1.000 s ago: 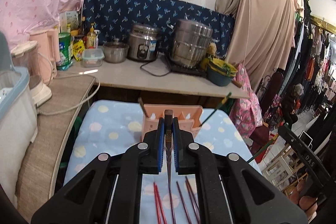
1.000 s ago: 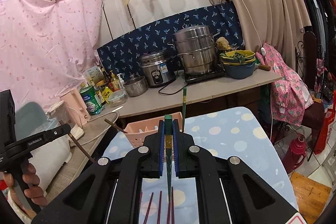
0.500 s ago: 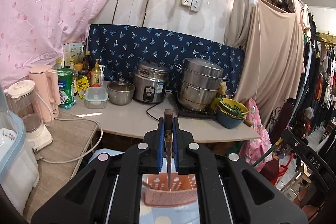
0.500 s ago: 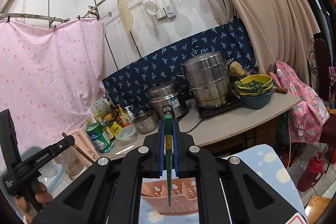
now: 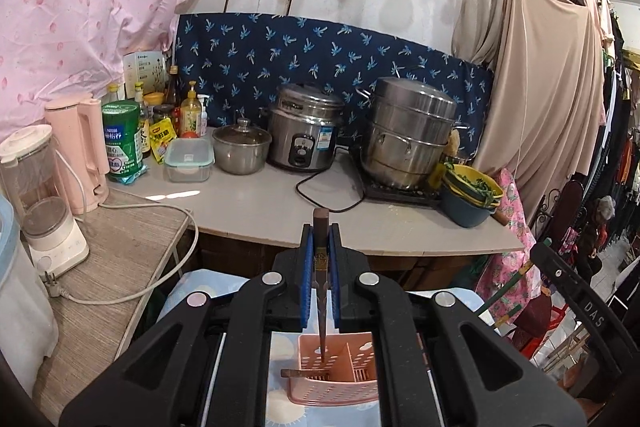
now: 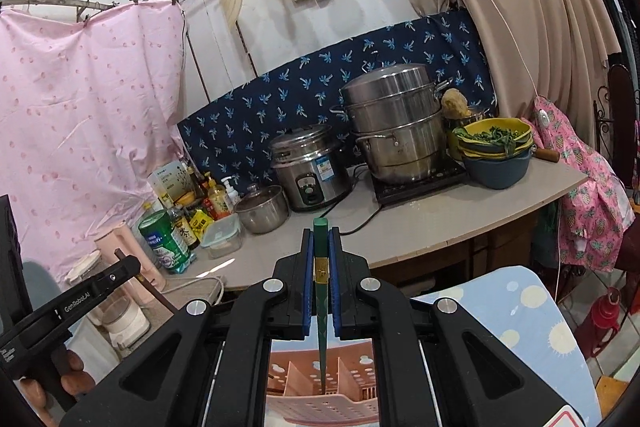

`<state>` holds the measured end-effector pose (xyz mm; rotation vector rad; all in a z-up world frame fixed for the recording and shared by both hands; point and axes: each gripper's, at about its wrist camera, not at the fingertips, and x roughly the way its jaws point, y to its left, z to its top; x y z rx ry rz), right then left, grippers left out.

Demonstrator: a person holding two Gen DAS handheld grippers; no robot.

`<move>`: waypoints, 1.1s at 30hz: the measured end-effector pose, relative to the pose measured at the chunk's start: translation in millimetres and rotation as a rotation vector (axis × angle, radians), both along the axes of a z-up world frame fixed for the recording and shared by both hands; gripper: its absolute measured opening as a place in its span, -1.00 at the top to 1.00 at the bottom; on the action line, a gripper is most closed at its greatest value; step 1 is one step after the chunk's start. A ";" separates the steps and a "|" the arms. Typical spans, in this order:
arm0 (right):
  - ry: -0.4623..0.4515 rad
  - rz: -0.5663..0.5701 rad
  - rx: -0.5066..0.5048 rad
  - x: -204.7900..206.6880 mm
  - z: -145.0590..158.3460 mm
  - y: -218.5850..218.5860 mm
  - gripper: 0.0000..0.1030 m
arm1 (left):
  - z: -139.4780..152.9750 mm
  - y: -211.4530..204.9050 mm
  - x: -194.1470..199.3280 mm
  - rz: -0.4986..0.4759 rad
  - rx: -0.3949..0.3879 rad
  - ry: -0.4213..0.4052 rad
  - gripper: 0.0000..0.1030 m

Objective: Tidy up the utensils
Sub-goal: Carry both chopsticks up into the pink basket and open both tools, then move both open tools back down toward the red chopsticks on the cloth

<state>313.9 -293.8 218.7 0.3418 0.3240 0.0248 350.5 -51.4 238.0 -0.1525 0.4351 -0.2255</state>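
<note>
Pink basket (image 5: 340, 383): brown chopstick (image 5: 304, 373) inside | left claw (image 5: 321, 279), right claw (image 6: 321, 279): each clenching chopstick

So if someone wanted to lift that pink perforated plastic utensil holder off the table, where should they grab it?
Probably by the top edge of an outer wall of the pink perforated plastic utensil holder, coming from above. It sits open side up and its thin rim would fit between two fingers. Avoid the corner where a brown chopstick already rests.
</note>
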 end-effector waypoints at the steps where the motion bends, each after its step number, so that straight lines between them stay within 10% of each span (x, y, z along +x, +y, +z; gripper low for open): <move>1: 0.010 0.000 0.004 2.5 -5.0 0.2 0.86 | -3.7 -0.5 1.3 -0.001 0.003 0.006 0.86; 33: 0.059 0.007 -0.092 -92.5 -29.4 14.7 0.50 | -32.4 21.3 -65.7 0.002 0.015 0.057 0.51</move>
